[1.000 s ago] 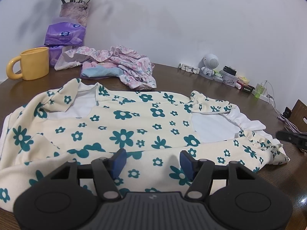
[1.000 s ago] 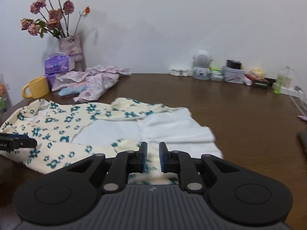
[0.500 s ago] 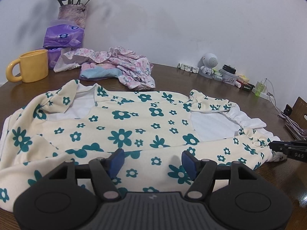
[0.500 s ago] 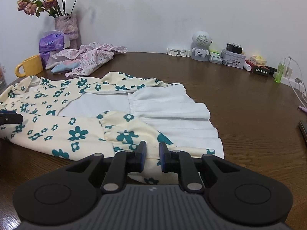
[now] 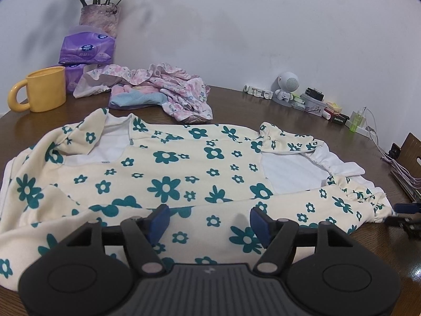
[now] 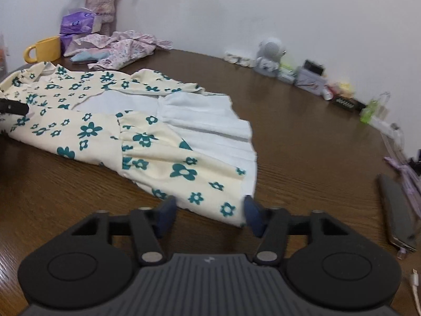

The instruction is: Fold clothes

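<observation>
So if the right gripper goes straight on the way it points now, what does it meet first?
Most likely the hem of the floral dress: the open right gripper has its fingertips at the edge of the dress. Its height above the table is unclear.

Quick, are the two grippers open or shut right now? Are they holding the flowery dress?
Left gripper: open, holding nothing, above the flowery dress.
Right gripper: open, holding nothing, at the dress's hem.

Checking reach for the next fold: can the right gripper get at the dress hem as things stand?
Probably yes. The right gripper is open just short of the floral dress hem, with only bare table around and nothing lying between.
</observation>
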